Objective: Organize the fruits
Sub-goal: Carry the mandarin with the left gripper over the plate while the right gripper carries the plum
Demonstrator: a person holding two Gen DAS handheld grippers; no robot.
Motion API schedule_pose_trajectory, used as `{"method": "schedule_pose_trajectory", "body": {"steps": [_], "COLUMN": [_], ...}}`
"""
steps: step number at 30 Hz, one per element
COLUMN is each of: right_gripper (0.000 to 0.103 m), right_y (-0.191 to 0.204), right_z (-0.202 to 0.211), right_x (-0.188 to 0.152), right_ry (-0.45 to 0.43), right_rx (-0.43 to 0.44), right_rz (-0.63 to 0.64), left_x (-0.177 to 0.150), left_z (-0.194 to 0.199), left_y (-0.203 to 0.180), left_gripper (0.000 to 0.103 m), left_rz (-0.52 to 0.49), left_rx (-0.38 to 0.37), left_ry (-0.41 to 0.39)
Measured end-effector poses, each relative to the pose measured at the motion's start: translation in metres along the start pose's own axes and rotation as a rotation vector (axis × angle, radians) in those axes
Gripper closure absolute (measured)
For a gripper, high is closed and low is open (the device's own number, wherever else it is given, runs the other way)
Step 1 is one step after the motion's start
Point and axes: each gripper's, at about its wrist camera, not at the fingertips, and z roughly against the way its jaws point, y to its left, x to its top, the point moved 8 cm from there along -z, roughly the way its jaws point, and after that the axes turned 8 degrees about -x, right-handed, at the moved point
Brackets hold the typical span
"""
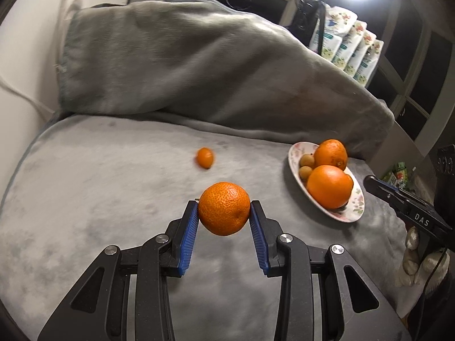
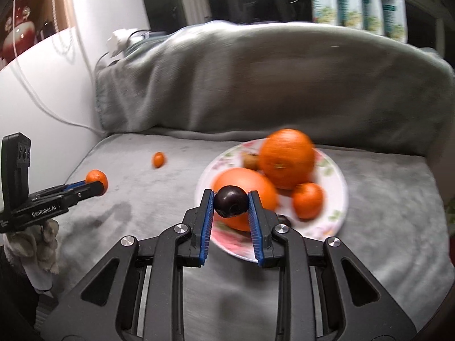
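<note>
My left gripper (image 1: pixel 224 211) is shut on a mandarin (image 1: pixel 224 209) and holds it above the grey blanket; it also shows in the right wrist view (image 2: pixel 96 183) at the left. My right gripper (image 2: pixel 230 200) is shut on a dark plum (image 2: pixel 230 201) over the near rim of a floral plate (image 2: pixel 338 196). The plate (image 1: pixel 357 213) holds two big oranges (image 2: pixel 287 157) (image 2: pixel 247 196), a small mandarin (image 2: pixel 308 200) and brownish small fruits (image 1: pixel 307 160). A small orange fruit (image 1: pixel 204 157) lies loose on the blanket, also seen in the right wrist view (image 2: pixel 158 159).
The grey blanket (image 1: pixel 113 184) covers the seat and a raised backrest (image 1: pixel 184 65) behind. A white wall with a cable (image 2: pixel 42 99) is on the left. Packaged goods (image 1: pixel 349 48) and dark windows stand at the back right.
</note>
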Motion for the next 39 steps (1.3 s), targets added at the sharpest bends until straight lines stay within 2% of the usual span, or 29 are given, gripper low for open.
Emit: {"method": "schedule_pose_trajectory", "body": {"steps": [7, 14, 25, 39], "right_gripper": [0.078, 0.078, 0.078, 0.078], "right_y": [-0.04, -0.062, -0.068, -0.066], "right_z": [0.012, 0.012, 0.001, -0.014], "right_x": [-0.004, -0.008, -0.015, -0.019], "right_ry": [-0.01, -0.008, 0.008, 0.035], "right_rx": [-0.054, -0.08, -0.08, -0.067], "right_rz": [-0.056, -0.085, -0.099, -0.096], "left_x": [0.011, 0.026, 0.039, 0.05], "left_z": [-0.022, -0.039, -0.067, -0.098], "left_y": [-0.03, -0.05, -0.072, -0.079], "left_gripper": [0.068, 0.068, 0.068, 0.068], "left_rz": [-0.052, -0.096, -0.151, -0.138], "left_rx": [-0.044, -0.066, -0.104, -0.14], "left_ry": [0.02, 0.031, 0.067, 0.107]}}
